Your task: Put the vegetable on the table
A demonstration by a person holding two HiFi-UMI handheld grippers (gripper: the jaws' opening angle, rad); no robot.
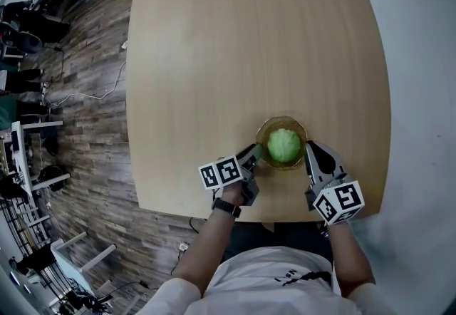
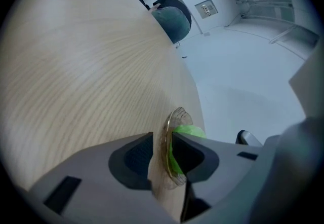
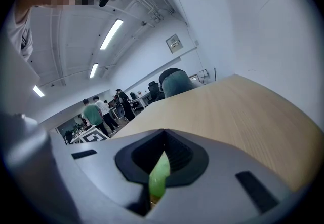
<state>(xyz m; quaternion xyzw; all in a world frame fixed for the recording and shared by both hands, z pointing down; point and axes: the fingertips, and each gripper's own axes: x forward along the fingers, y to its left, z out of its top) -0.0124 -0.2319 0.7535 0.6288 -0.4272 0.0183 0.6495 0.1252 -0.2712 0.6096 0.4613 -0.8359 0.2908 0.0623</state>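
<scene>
A round green cabbage (image 1: 284, 145) lies in a small amber glass bowl (image 1: 299, 127) on the wooden table (image 1: 235, 57), near its front edge. My left gripper (image 1: 255, 154) is shut on the bowl's left rim (image 2: 171, 125), one jaw outside the glass and one inside, against the cabbage (image 2: 188, 131). My right gripper (image 1: 308, 145) has its tips at the bowl's right rim and its jaws are shut. In the right gripper view only a thin sliver of the cabbage (image 3: 160, 177) shows through the slit between the jaws of the right gripper (image 3: 161, 167).
The table's front edge (image 1: 285, 217) runs just behind both grippers. Wood flooring with cables and chair legs (image 1: 78, 93) lies to the left. An office chair (image 2: 172, 15) stands beyond the table's far side, and people (image 3: 96, 114) stand far off in the room.
</scene>
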